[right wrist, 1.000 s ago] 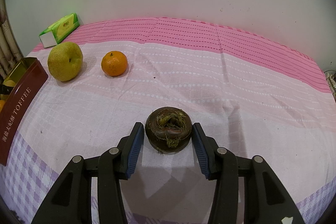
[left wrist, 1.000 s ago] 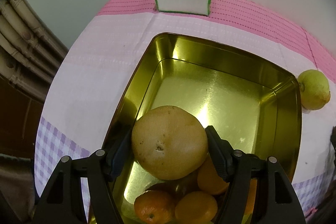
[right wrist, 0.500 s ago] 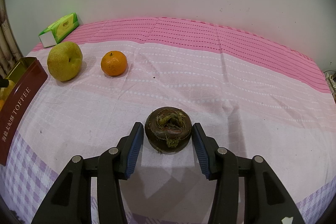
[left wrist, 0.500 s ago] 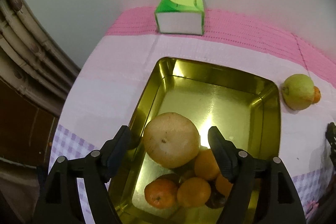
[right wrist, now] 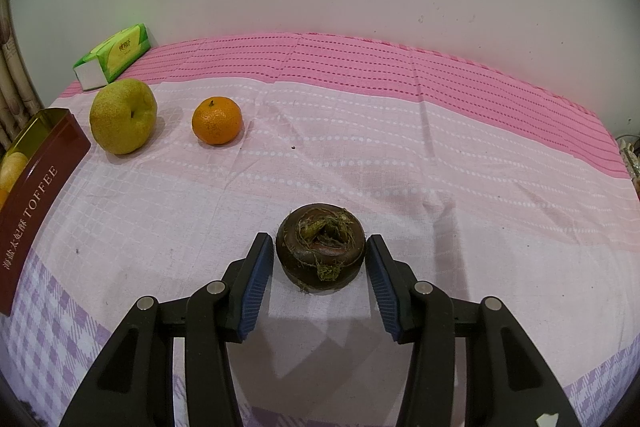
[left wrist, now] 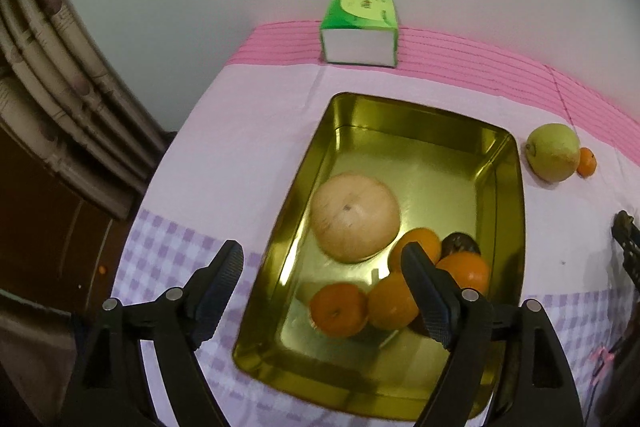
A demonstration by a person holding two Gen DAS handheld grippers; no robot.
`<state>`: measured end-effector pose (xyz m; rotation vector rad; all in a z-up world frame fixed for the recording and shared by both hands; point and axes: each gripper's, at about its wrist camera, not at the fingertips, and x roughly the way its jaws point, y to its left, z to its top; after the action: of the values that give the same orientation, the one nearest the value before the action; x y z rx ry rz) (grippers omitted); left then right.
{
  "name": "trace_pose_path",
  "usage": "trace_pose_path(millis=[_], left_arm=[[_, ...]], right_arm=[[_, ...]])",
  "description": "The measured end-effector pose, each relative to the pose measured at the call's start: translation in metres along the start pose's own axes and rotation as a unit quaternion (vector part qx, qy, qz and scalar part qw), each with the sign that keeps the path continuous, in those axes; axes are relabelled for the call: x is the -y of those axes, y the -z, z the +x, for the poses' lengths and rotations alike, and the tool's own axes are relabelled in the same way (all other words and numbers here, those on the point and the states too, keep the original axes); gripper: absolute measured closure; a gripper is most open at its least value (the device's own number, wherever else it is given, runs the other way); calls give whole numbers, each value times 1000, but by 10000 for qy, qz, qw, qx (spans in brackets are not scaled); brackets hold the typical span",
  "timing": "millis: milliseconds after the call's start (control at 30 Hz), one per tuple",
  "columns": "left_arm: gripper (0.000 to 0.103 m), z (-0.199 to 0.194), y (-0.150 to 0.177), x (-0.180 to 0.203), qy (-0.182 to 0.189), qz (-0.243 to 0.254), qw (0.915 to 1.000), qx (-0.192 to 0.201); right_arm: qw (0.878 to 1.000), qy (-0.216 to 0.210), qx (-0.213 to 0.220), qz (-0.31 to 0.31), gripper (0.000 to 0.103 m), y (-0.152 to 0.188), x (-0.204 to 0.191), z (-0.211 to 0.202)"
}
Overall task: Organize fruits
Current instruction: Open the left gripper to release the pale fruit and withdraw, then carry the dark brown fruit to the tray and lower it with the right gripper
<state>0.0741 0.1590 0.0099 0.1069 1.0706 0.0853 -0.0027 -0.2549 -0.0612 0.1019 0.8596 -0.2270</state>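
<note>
Fruits are split between tin and worktop: the large pale tan round fruit now lies loose on the floor of the gold rectangular metal tin, toward its left wall, with no jaw touching it. Left gripper hangs above the tin's near end; its jaws have just been opening and stand wide, nothing between the pads. Judgement: release is done, so the step in hand passes to the right side. Right gripper has narrow-set jaws bracketing the dark brown squat round fruit with a fibrous tuft on the pink cloth-covered worktop; a sliver of gap shows at each pad, so no grip yet. To do it well: close squarely across the widest girth, below the tuft, lift straight, then set it in the tin's bare far half. Tin contents: the tan fruit, about four small orange citrus clustered at the near right, and a dark round item partly hidden among them. Outside the tin: a yellow-green pear just beside its wall, a small orange mandarin near it, and a green tissue pack by the wall.
</note>
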Motion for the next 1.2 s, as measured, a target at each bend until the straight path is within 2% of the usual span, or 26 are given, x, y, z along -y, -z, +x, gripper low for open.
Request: trace_pose_path(millis=[433,900,1067,1200], left_arm=[[21,-7,27,-30,-214,-311,9993,-14],[20,-4,35,-46,-290,-566,9980,-41],[16,-6,35,-48,-267,-592,9979,-19],[16,-9,35,-48,-260,-599,9979,46]], right_arm=[[10000,29,3,17,63,0,-2,-1],[9997,170,-144,-66,63,0,-17,-10],[9999,-3,-56,-130,63,-6,-33,-24],[9988,-369,48,-316,63,-13,-59,-40]])
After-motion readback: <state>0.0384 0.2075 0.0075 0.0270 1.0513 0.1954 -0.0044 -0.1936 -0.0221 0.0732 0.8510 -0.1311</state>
